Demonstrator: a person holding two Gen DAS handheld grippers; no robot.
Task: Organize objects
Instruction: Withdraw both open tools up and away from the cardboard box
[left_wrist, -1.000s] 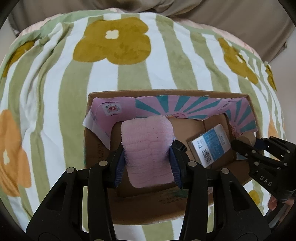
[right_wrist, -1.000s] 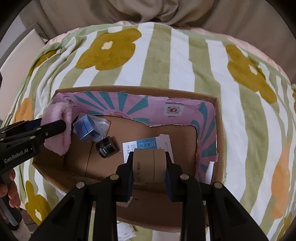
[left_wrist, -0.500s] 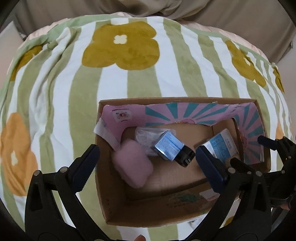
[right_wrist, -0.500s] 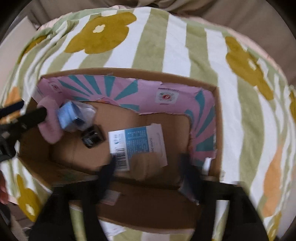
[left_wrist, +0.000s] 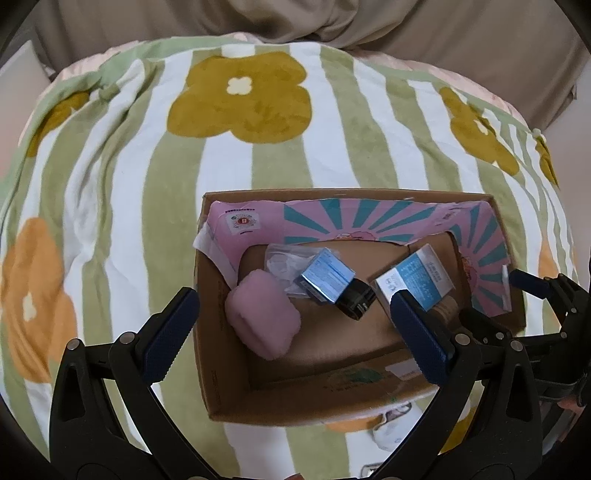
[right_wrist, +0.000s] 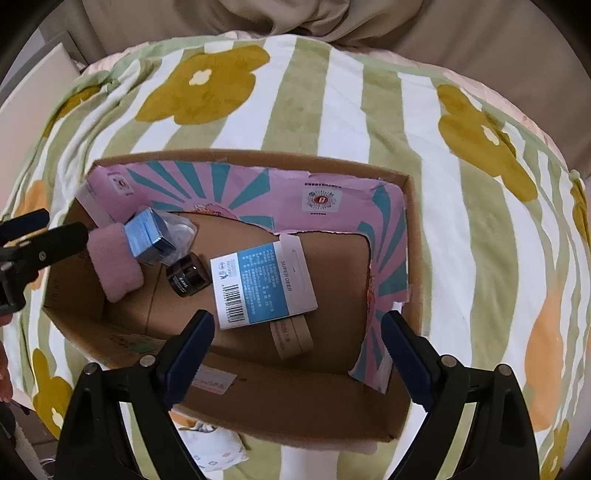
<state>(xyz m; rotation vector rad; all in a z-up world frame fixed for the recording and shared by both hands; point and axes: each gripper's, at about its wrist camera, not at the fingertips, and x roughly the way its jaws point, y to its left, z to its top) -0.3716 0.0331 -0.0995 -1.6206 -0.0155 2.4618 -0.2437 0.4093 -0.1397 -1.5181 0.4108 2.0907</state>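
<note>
Both grippers, left (left_wrist: 293, 334) and right (right_wrist: 297, 349), gape empty over the box (right_wrist: 314, 406); blue-white card (right_wrist: 264, 286) half-hides the brown tape roll (right_wrist: 293, 338).

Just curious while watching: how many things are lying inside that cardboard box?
6: pink fluffy pad far left, blue box on clear bag, black jar, white-blue packet centre, brown tape roll beneath. More may hide.

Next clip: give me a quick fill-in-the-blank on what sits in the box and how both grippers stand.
1. The pink plush pad lies inside the cardboard ____.
2. The left gripper and the right gripper both stand ____, holding nothing.
3. The small black jar sits between the shiny blue carton and the white-and-blue ____ bearing a barcode.

Missing words: box; open; packet
</note>
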